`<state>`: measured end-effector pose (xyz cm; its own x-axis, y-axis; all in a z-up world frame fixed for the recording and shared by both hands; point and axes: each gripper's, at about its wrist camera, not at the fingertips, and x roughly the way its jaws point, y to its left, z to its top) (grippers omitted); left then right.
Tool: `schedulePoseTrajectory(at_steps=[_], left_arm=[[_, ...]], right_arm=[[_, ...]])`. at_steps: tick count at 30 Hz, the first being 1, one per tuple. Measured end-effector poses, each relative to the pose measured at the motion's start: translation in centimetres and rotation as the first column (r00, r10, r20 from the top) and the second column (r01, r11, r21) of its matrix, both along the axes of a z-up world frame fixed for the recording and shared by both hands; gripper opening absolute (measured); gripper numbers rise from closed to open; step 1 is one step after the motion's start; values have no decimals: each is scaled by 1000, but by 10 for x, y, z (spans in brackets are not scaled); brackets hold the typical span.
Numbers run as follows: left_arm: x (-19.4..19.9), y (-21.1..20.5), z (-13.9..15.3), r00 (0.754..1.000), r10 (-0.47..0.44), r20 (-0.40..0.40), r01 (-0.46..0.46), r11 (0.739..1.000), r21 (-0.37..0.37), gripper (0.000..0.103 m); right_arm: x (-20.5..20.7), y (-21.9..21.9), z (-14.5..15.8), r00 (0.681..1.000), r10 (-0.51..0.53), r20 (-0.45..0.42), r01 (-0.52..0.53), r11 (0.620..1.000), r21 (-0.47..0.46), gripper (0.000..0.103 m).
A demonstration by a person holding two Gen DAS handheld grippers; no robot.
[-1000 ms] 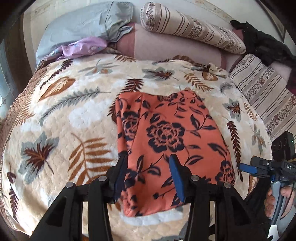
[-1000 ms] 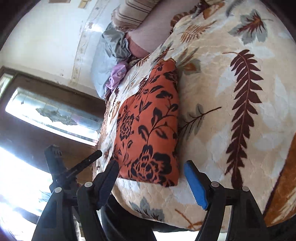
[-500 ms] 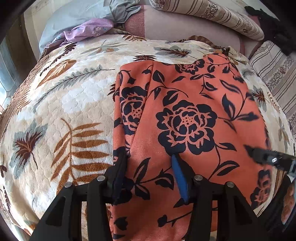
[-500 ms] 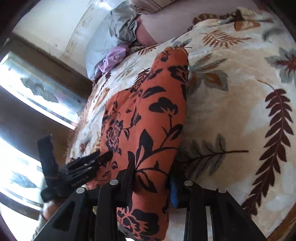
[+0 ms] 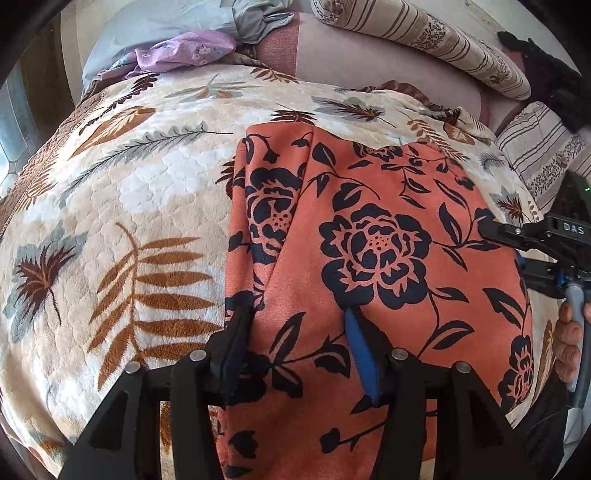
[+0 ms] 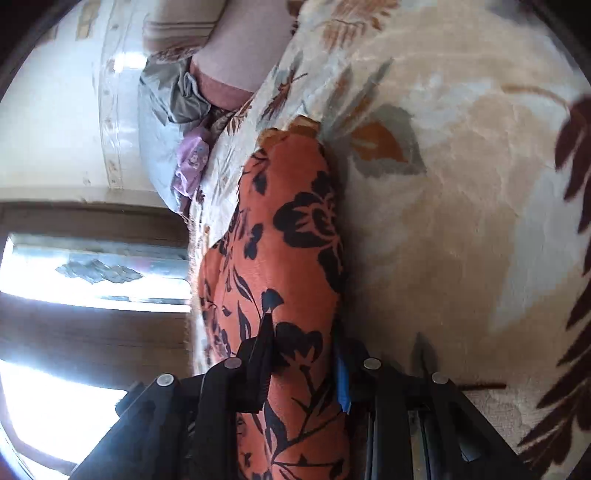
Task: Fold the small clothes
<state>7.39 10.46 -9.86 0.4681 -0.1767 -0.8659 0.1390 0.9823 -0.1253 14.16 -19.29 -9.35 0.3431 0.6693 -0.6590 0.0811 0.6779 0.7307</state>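
Observation:
An orange cloth with black flowers (image 5: 376, 266) lies folded on the leaf-patterned blanket (image 5: 122, 206). My left gripper (image 5: 295, 332) sits over its near left part, jaws apart, with cloth between the fingers. My right gripper (image 6: 303, 332) holds the cloth's right edge (image 6: 288, 236) between nearly closed fingers. The right gripper also shows in the left wrist view (image 5: 517, 240) at the cloth's right side, with a hand on its handle.
Grey and purple clothes (image 5: 184, 48) lie at the bed's far left. Striped pillows (image 5: 424, 33) and a dark garment (image 5: 546, 62) lie at the far right. A window (image 6: 74, 273) shows left in the right wrist view.
Both grippers came down onto the cloth. The right gripper closed on its right edge. The left gripper moved forward over the near left part and narrowed a little.

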Motion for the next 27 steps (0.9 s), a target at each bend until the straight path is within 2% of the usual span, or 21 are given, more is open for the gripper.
schedulePoseTrajectory(at_steps=[1, 2, 3, 4, 6, 7, 8, 9, 12, 16, 18, 19, 20, 22, 24, 25, 26, 27], left_arm=[[0, 1, 0, 1000, 1, 2, -1, 1000, -5, 56], [-1, 2, -1, 1000, 3, 3, -3, 1000, -11, 56], [-1, 2, -2, 1000, 3, 4, -3, 1000, -17, 56], [-2, 2, -2, 1000, 0, 5, 0, 1000, -17, 57], [-2, 1, -1, 1000, 0, 5, 0, 1000, -13, 57], [-2, 1, -1, 1000, 2, 6, -1, 1000, -17, 57], [-2, 3, -2, 1000, 3, 8, -3, 1000, -22, 57], [-2, 3, -3, 1000, 3, 11, -3, 1000, -25, 57], [-3, 3, -3, 1000, 4, 15, -4, 1000, -29, 57], [-4, 4, -3, 1000, 4, 17, -3, 1000, -30, 57], [-4, 3, -4, 1000, 5, 15, -4, 1000, -30, 57], [-4, 3, -3, 1000, 4, 11, -4, 1000, -29, 57], [-3, 4, -1, 1000, 3, 5, -3, 1000, -29, 57], [-4, 9, 11, 999, 30, -12, -31, 998, -58, 56], [-16, 22, 33, 996, 73, 43, -65, 985, -162, 56], [-22, 27, 39, 994, 75, 76, -59, 980, -190, 59], [-26, 29, 38, 994, 77, 80, -61, 982, -179, 62], [-25, 30, 26, 996, 76, 41, -69, 986, -151, 65]], right_arm=[[-4, 12, 19, 997, 33, 77, -25, 995, -101, 29], [-7, 20, 25, 991, 58, 117, -37, 984, -176, 29], [-5, 23, 17, 993, 67, 94, -46, 976, -213, 29], [-2, 16, 2, 998, 49, 34, -41, 978, -206, 29], [-3, -6, -18, 997, -44, -55, 40, 997, -69, 39], [-6, -12, -19, 994, -78, -78, 74, 996, -48, 65], [-9, -15, -15, 994, -90, -67, 86, 995, -52, 85], [-14, -17, -8, 996, -81, -37, 79, 996, -47, 87], [-29, -18, 2, 998, -56, -16, 55, 998, -14, 86], [-51, -14, -5, 997, -44, -64, 47, 998, 35, 86], [-56, -1, -9, 998, 24, -57, -23, 999, 26, 86], [-58, 11, -8, 996, 84, -31, -85, 996, -23, 77], [-58, 23, -6, 990, 140, -14, -141, 985, -101, 45], [-60, 32, 0, 987, 159, 11, -154, 972, -175, 45], [-60, 31, 1, 988, 157, 13, -152, 972, -179, 45], [-60, 29, -2, 988, 151, 9, -148, 975, -165, 45], [-61, 25, -5, 991, 136, 0, -135, 980, -143, 54], [-60, 22, -9, 993, 119, -11, -119, 987, -108, 63]])
